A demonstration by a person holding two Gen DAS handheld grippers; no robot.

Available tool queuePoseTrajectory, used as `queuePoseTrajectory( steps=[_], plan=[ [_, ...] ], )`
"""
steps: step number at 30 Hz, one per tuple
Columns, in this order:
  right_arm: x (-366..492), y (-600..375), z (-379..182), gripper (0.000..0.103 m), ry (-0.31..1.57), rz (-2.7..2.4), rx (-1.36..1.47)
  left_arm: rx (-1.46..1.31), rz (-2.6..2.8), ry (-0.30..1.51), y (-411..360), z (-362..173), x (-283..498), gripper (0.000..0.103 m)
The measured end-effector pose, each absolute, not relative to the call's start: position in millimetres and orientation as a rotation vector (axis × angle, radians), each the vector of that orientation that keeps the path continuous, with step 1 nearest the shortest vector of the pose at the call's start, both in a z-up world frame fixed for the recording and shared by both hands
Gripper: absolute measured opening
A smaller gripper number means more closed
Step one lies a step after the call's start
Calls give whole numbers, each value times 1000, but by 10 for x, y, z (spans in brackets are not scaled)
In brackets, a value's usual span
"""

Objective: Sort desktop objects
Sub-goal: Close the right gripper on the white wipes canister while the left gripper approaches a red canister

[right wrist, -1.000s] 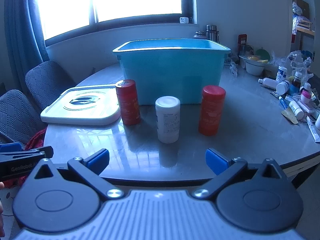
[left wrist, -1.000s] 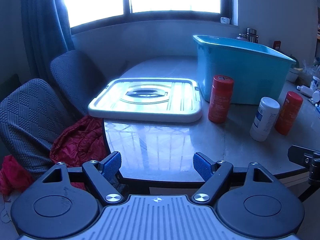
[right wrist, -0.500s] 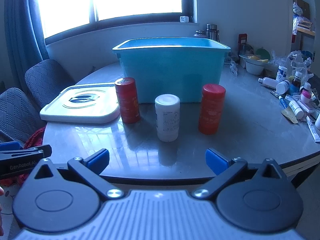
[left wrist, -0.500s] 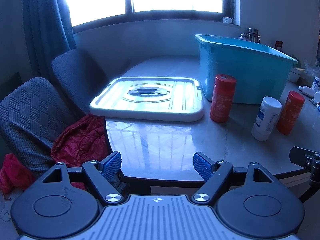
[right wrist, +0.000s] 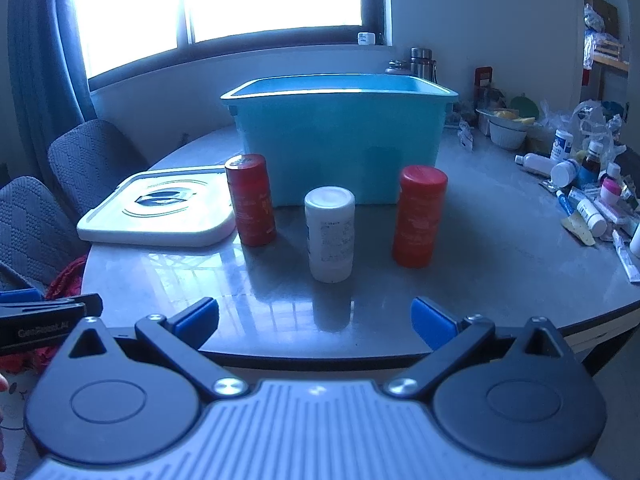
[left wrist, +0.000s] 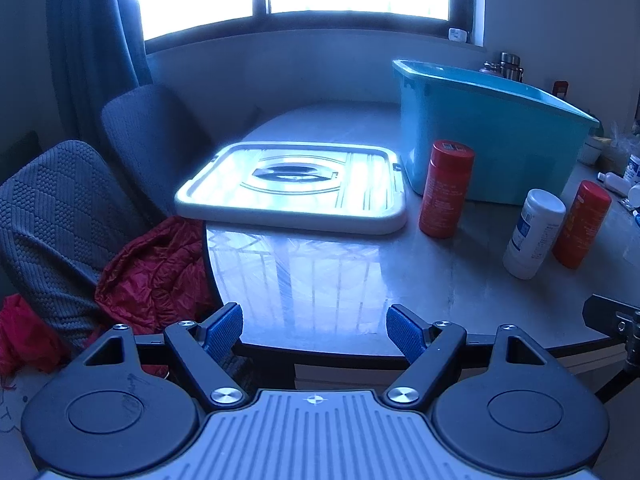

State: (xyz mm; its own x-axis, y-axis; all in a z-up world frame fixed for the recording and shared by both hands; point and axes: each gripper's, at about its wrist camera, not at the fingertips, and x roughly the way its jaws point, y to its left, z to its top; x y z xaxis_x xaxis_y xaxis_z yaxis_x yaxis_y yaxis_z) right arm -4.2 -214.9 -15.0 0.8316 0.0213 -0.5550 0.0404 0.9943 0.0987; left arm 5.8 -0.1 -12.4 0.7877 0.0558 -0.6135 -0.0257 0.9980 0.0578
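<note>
Lid (right wrist: 160, 210) laid flat at the worktop's (right wrist: 480, 264) left edge, red can (right wrist: 251, 205), white bottle (right wrist: 330, 234) and second red can (right wrist: 419, 216) stood before the bin (right wrist: 340, 140), left tool (left wrist: 314, 334) and right tool (right wrist: 315, 322) held spread, empty, at the near edge.

Blown-out window (right wrist: 224, 4) backlight, dim blue-tinted room, glare on the tabletop (left wrist: 304, 272), fisheye-bent edges

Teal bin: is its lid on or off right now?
Off. The teal bin stands open-topped; its white lid lies flat on the table to its left.
</note>
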Motion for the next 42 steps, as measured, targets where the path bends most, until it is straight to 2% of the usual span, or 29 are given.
queuePoseTrajectory(
  steps=[21, 31, 42],
  plan=[
    [242, -2210, -265, 103, 578, 5, 99, 42, 33, 685, -33, -204, 400, 81],
    [302, -2222, -507, 103, 492, 20, 92, 59, 56, 684, -24, -409, 480, 81],
    [524, -2270, -671, 103, 428, 2, 132, 62, 73, 673, 53, -341, 566, 81]
  ],
)
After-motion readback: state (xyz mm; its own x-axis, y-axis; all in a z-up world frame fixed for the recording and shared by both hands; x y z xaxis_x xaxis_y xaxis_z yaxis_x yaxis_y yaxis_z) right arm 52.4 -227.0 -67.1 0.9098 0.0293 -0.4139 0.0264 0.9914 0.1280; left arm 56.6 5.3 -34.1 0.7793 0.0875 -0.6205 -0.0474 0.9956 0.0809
